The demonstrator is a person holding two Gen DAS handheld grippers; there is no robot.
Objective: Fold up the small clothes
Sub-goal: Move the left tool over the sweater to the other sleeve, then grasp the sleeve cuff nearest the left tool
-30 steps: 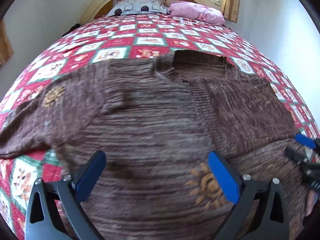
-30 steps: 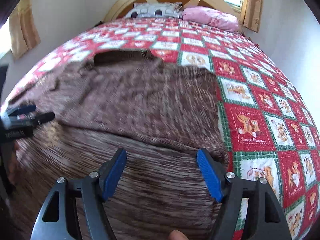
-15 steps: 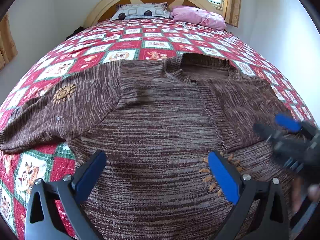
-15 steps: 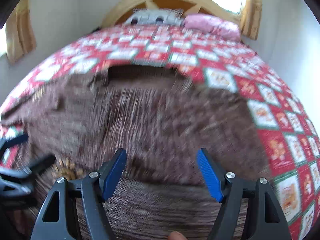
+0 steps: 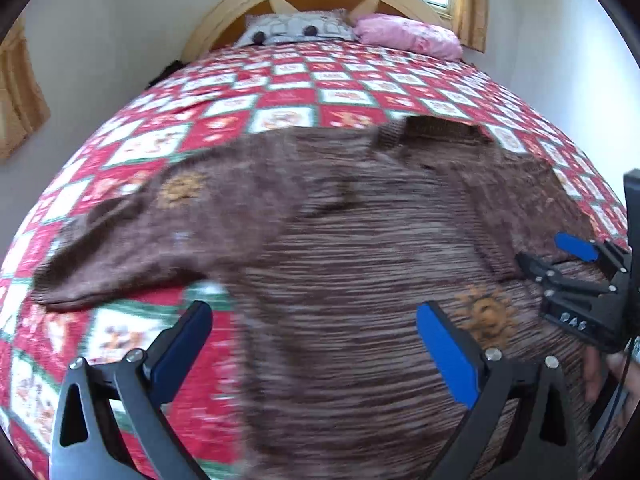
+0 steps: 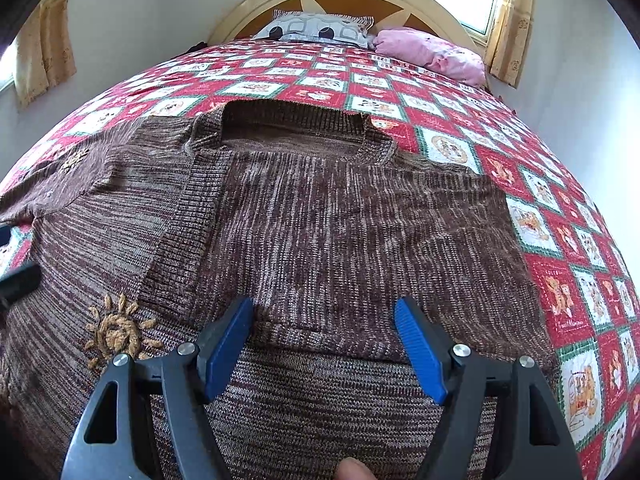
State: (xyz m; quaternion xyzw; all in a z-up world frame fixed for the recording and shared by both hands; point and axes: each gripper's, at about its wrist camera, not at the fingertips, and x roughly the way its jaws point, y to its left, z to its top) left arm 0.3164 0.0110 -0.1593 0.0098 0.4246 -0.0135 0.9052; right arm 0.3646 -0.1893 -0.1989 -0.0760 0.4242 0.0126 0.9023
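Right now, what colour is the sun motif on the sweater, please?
Golden tan sun motif on brown sweater; right wrist view.

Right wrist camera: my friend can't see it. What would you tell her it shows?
A brown knitted sweater lies on a bed, its right side folded in over its front, with the open right gripper hovering just above it, holding nothing. Beneath is a red patchwork quilt, with a grey patterned pillow and a pink pillow at the wooden headboard.

Black triangular-framed fingers carry ribbed blue pads, silver screws, white markings.
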